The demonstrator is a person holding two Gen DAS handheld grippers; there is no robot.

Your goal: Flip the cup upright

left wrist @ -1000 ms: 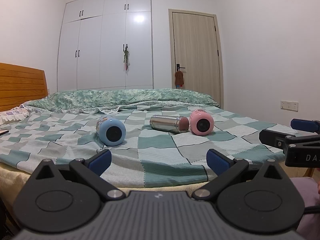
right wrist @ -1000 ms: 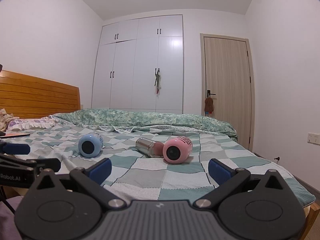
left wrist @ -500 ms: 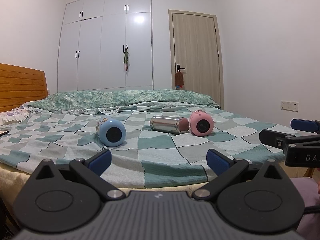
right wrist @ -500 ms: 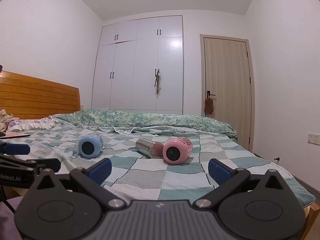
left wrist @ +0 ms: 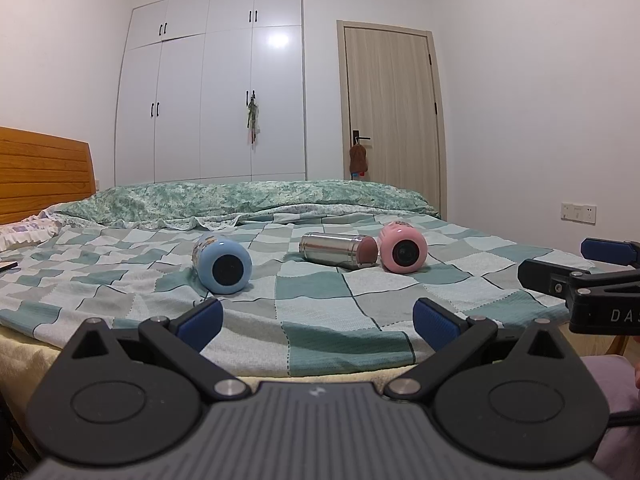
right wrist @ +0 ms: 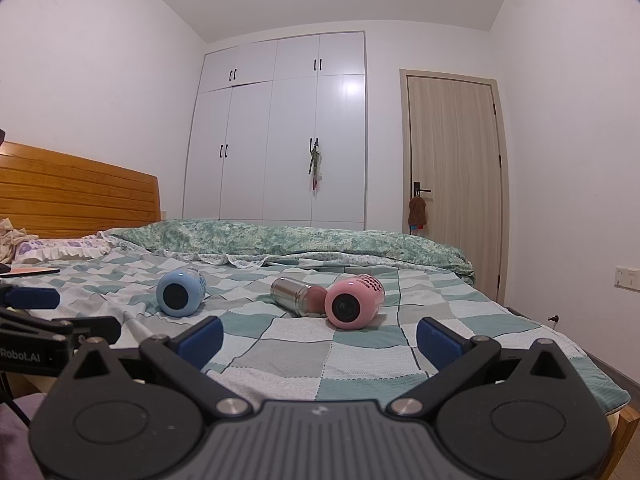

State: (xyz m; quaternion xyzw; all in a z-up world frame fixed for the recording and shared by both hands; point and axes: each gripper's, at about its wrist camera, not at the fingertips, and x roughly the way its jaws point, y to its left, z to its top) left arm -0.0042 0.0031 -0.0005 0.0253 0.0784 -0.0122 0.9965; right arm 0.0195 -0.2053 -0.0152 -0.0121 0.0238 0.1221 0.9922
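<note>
Three cups lie on their sides on the checked bedspread: a blue cup (left wrist: 222, 266) (right wrist: 179, 293) at the left, a steel cup (left wrist: 338, 250) (right wrist: 294, 295) in the middle and a pink cup (left wrist: 403, 247) (right wrist: 354, 301) touching it at the right. My left gripper (left wrist: 318, 318) is open and empty at the bed's near edge, short of the blue cup. My right gripper (right wrist: 320, 338) is open and empty, short of the pink cup. Each gripper also shows at the edge of the other's view.
The bed (left wrist: 320, 332) fills the foreground, with a rolled green quilt (left wrist: 240, 198) along its far side and a wooden headboard (right wrist: 72, 192) at the left. A white wardrobe (left wrist: 212, 92) and a door (left wrist: 390, 112) stand behind. A phone (right wrist: 30, 271) lies at the left.
Both views have barely shifted; the cups lie as before and both grippers stay open.
</note>
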